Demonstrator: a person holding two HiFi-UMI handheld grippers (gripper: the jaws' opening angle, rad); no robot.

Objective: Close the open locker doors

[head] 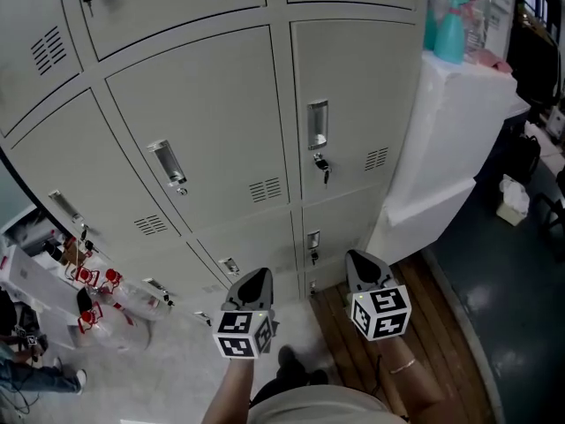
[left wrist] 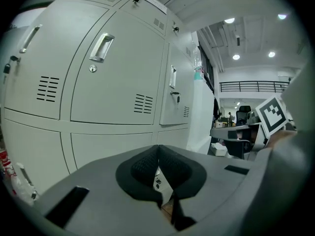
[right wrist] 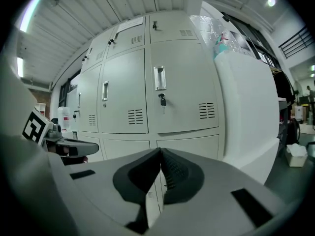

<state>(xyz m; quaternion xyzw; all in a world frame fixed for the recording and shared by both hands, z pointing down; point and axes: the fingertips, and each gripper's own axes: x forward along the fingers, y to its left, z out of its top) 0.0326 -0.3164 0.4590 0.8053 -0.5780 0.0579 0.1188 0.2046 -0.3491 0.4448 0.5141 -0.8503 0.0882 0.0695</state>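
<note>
A bank of pale grey lockers [head: 212,148] fills the head view, and every door I can see lies flush in its frame. The right-hand door [head: 353,95] has a key hanging under its handle [head: 318,124]. My left gripper [head: 256,276] is held low in front of the bottom row of doors, shut with nothing between its pads. My right gripper [head: 357,259] hangs beside it, apart from the lockers, also shut and empty. In the left gripper view the left gripper [left wrist: 158,149] points at the lower doors. The right gripper [right wrist: 161,151] faces the keyed door [right wrist: 184,90].
A tall white cabinet [head: 450,140] stands against the lockers' right side with a teal spray bottle [head: 450,29] on top. Bags and red-capped bottles [head: 106,299] lie on the floor at the left. A strip of wooden floor [head: 441,325] runs under my right gripper.
</note>
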